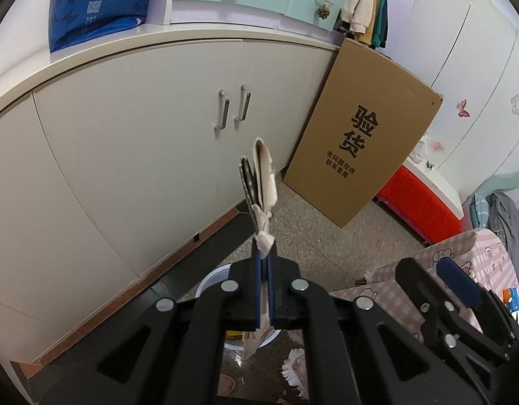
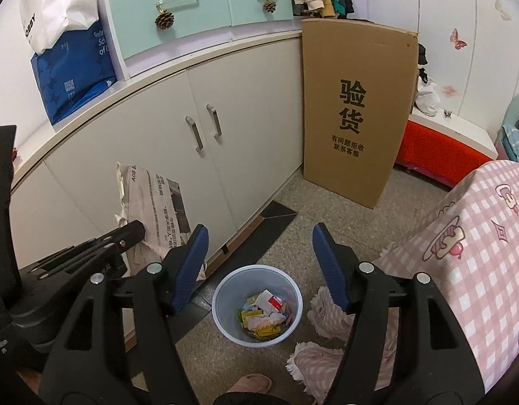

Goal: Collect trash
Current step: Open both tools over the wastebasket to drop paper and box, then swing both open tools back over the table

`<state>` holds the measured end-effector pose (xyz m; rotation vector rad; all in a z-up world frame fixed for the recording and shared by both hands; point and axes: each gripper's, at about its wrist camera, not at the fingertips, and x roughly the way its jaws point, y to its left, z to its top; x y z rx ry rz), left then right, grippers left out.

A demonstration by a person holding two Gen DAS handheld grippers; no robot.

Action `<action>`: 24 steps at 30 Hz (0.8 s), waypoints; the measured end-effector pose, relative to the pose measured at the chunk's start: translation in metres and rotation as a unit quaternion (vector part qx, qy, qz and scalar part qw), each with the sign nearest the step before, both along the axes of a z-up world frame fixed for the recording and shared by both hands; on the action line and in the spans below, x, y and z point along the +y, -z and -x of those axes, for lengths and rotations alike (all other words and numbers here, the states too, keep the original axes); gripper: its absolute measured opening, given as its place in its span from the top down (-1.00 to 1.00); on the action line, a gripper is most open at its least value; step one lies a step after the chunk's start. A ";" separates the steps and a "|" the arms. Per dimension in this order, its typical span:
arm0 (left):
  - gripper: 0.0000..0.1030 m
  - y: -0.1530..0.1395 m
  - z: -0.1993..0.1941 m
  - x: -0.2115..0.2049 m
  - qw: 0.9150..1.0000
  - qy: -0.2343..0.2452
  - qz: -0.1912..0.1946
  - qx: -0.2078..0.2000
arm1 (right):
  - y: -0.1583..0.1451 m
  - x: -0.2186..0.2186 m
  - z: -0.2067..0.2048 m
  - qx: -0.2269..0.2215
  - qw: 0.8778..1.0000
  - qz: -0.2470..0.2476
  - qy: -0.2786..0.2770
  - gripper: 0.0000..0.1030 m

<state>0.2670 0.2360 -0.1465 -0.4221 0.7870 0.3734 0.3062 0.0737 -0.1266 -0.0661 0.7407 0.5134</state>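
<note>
Your left claw (image 1: pixel 264 263): squeezed tight on a folded newspaper (image 1: pixel 261 182). The paper sticks up past the tips.
Your right claw (image 2: pixel 261 263): wide apart, with nothing between the blue pads (image 2: pixel 188 270).
Bin (image 2: pixel 222 303): a pale round tub on the floor. This is your landmark.
Trash: small wrappers and packets (image 2: pixel 264 315) lie inside the bin.
Right claw's place: above the bin, pointing down at it.
Newspaper's place: up and to the left of the bin, in front of the white cupboard (image 2: pixel 141 141).
Brown box (image 2: pixel 353 111): leans on the cupboard, behind the bin.
Pink checked cloth (image 2: pixel 468 246): right of the bin.
</note>
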 end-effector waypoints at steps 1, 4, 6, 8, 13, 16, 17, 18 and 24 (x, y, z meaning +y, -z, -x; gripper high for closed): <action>0.93 0.000 -0.002 0.000 1.000 0.001 -0.001 0.000 | -0.001 -0.001 0.000 -0.002 1.000 -0.002 0.002 -0.24; 0.93 0.001 -0.007 -0.002 1.000 0.004 -0.005 0.003 | -0.001 -0.006 -0.001 -0.006 1.000 -0.007 0.010 -0.25; 0.93 0.002 -0.010 -0.004 1.000 0.005 -0.008 0.004 | 0.000 -0.009 -0.002 -0.006 1.000 -0.009 0.015 -0.25; 0.93 0.002 -0.013 -0.007 1.000 0.007 -0.010 0.004 | 0.001 -0.012 -0.005 -0.004 1.000 -0.012 0.021 -0.25; 0.89 0.001 -0.022 -0.015 1.000 0.012 -0.017 0.005 | 0.006 -0.019 -0.012 0.004 0.999 -0.020 0.031 -0.26; 0.81 0.003 -0.026 -0.018 1.000 0.016 -0.017 0.013 | 0.007 -0.023 -0.013 0.007 0.999 -0.022 0.037 -0.26; 0.70 0.003 -0.026 -0.019 1.000 0.015 -0.019 0.015 | 0.008 -0.025 -0.014 0.009 0.999 -0.023 0.038 -0.26; 0.47 0.003 -0.027 -0.019 1.000 0.013 -0.020 0.017 | 0.008 -0.026 -0.014 0.009 0.999 -0.024 0.040 -0.26; -0.07 0.002 -0.021 -0.019 1.000 0.003 -0.019 0.016 | 0.008 -0.034 -0.012 0.016 0.998 -0.028 0.044 -0.28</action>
